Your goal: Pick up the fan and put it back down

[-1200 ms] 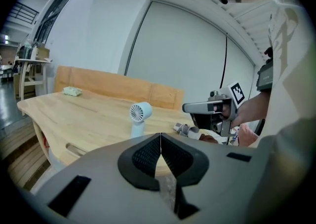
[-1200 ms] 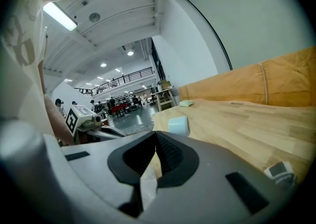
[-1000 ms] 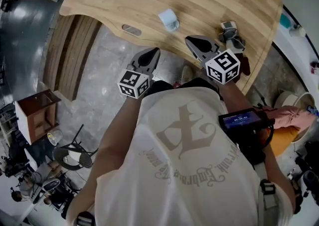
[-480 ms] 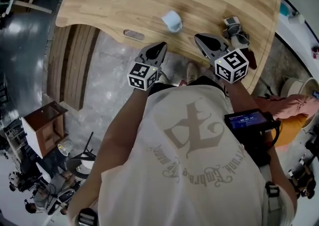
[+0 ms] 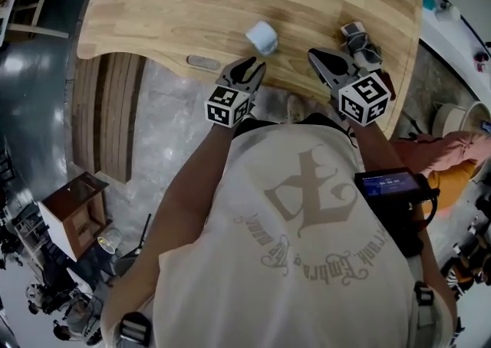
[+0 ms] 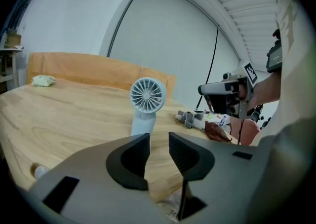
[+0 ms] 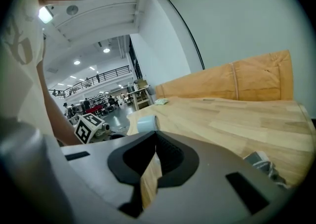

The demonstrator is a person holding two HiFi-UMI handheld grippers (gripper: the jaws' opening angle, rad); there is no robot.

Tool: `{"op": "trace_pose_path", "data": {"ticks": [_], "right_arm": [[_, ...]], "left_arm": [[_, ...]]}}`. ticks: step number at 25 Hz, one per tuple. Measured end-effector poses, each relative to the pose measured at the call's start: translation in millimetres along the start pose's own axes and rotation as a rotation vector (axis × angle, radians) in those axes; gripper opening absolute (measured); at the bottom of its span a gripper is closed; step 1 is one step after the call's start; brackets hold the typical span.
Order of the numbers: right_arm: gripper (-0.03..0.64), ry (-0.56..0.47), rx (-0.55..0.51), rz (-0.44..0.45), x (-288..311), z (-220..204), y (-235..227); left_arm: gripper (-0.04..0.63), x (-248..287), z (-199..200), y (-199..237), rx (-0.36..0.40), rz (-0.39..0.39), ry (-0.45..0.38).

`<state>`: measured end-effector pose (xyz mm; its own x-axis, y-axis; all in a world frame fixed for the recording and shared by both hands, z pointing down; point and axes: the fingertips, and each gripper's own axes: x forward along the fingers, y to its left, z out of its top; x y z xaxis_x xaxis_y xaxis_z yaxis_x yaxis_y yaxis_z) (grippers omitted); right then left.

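A small pale-blue fan [image 5: 261,37] stands upright on the wooden table [image 5: 176,1], near its front edge. In the left gripper view the fan [image 6: 147,100] faces me, a short way beyond the jaws. My left gripper [image 5: 249,70] is just short of it at the table's edge; its jaws are opening, with a clear gap and nothing between them [image 6: 159,144]. My right gripper [image 5: 322,59] hovers over the table edge to the fan's right, jaws shut on nothing [image 7: 156,139]. The fan's side [image 7: 146,124] shows just beyond its tips.
A grey cluttered object [image 5: 359,41] and a dark red item [image 6: 217,132] lie on the table right of the fan. A pale green cloth [image 6: 43,80] sits at the far left. An oval grommet [image 5: 203,62] marks the front edge. A small wooden cabinet [image 5: 73,205] stands on the floor.
Both grippers have moved forward toward the table edge, the left one closing in on the fan. The left jaws, shut before, now stand apart.
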<state>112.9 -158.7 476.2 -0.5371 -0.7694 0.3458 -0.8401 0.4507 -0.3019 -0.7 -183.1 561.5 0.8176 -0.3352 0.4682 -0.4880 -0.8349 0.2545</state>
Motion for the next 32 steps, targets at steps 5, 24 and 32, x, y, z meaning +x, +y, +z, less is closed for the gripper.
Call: {"op": "trace_pose_path", "data": {"ticks": [5,24,32], "right_arm": [[0.015,0.014,0.001,-0.045,-5,3,-13],[0.015,0.043,0.029,-0.182,-30,-1,-50],[0.015,0.041,0.051,-0.205,-39,-5,-51]], "left_arm": [[0.186,22,-4,10,0.016,-0.012,0.026],[0.246,72,1,35,0.154,-0.019,0.072],[0.230,72,3,35,0.165,-0.009,0.075]]}}
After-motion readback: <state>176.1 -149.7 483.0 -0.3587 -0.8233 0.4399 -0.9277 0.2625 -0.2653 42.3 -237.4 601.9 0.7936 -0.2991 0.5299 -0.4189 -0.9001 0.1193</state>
